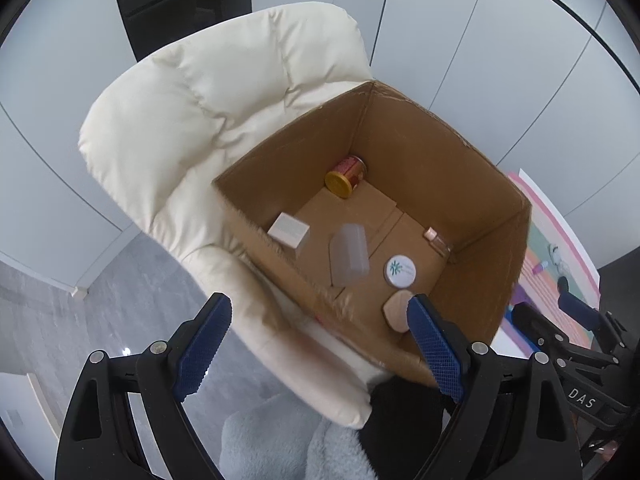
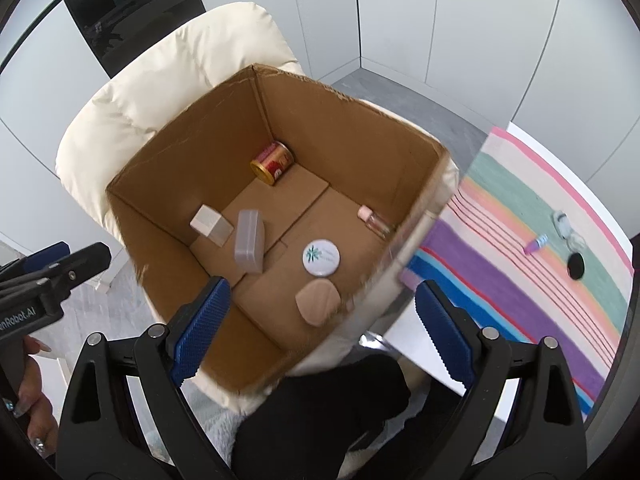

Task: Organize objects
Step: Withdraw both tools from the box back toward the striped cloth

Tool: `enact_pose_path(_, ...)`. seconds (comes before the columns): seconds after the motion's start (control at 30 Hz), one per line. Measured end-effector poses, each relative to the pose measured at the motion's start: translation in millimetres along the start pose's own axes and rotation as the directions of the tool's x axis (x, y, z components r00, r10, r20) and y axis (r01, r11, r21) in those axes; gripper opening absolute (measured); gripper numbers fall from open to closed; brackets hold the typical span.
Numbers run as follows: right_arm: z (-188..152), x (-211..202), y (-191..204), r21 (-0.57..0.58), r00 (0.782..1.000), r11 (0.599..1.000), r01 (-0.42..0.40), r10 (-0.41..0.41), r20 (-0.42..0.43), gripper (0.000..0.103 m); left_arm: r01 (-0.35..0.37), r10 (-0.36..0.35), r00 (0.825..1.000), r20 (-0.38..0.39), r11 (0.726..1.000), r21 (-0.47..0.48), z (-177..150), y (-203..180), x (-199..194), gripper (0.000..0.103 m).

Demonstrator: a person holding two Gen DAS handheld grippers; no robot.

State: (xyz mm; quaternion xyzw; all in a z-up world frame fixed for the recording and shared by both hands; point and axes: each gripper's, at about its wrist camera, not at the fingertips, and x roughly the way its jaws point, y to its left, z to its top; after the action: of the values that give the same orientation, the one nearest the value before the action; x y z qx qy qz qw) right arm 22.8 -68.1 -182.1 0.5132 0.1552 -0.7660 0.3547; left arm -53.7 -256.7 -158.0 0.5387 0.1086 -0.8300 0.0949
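Right wrist view shows my right gripper and left gripper both gaping wide, empty, above the box holding the collected items. The tube waits on the mat; a careless swing could clip the box rim.

Looks like a home room: cream padded armchair, plain white wall panels, grey floor, striped cloth over a table.

The box sits on the armchair, left of the bench. Inside: a can in the far corner, a round tin beside a sponge (nearer edge).
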Motion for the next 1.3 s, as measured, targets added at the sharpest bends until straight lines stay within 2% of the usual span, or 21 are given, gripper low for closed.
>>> enact_pose_path(0.37, -57.1, -41.8, 4.2, -0.013, 1.0, 1.0, 0.011, -0.011, -0.01, 0.095, -0.002, 0.002, 1.0, -0.006, 0.999, 0.043, -58.5, -2.6, -34.7, 0.091)
enact_pose_path(0.53, -86.7, -58.7, 5.5, -0.007, 1.0, 1.0, -0.011, 0.011, -0.02, 0.095, -0.005, 0.007, 1.0, -0.023, 0.998, 0.06, -76.2, -5.0, -39.6, 0.091)
enact_pose_path(0.67, -98.4, -63.2, -0.1, 0.015, 1.0, 1.0, -0.011, 0.011, -0.026, 0.095, 0.006, -0.005, 1.0, -0.025, 0.997, 0.075, -80.3, -12.5, -43.3, 0.091)
enact_pose_path(1.03, -106.3, -84.4, -23.4, 0.082, 1.0, 0.997, 0.01, -0.012, 0.023, 0.095, 0.021, -0.02, 1.0, -0.008, 0.989, 0.144, -82.6, -43.5, -54.1, 0.091)
enact_pose_path(1.3, -123.6, -100.3, -56.2, 0.159, 0.998, 0.987, 0.033, -0.04, 0.041, 0.095, 0.043, -0.042, 0.999, -0.011, 0.973, 0.227, -89.2, -85.4, -56.0, 0.091)
